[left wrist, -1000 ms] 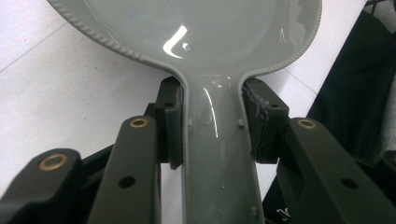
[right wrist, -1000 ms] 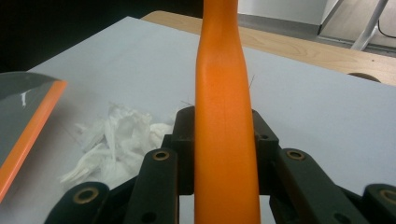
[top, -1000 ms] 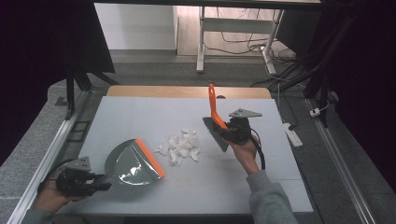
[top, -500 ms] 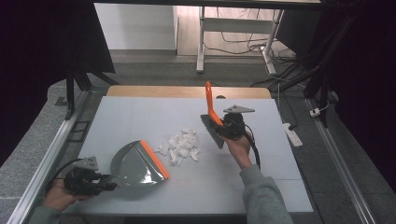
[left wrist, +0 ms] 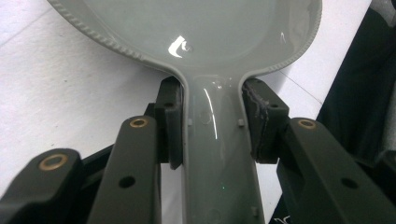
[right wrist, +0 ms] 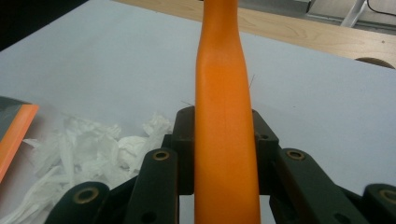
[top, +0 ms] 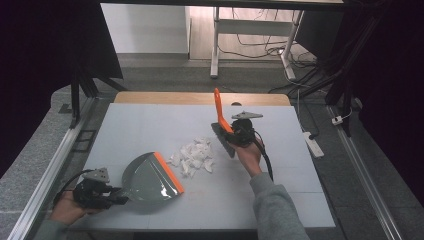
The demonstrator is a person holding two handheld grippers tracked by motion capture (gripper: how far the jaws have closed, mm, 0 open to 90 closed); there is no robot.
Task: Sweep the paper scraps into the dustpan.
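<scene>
Grey table [top: 150, 125], sweeping set.
Left gripper [top: 95, 192] clamps dustpan [top: 150, 177]; right gripper [top: 240, 134] clamps brush [top: 220, 112]; paper scraps [top: 192, 156] at brush's eight o'clock.

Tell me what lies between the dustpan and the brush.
A pile of white paper scraps on the table, between the dustpan and the brush, in the high view.

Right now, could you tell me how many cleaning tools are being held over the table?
2: the grey dustpan in the left hand-held gripper at near left, and the orange-handled brush in the right hand-held gripper, right of the paper scraps.
</scene>
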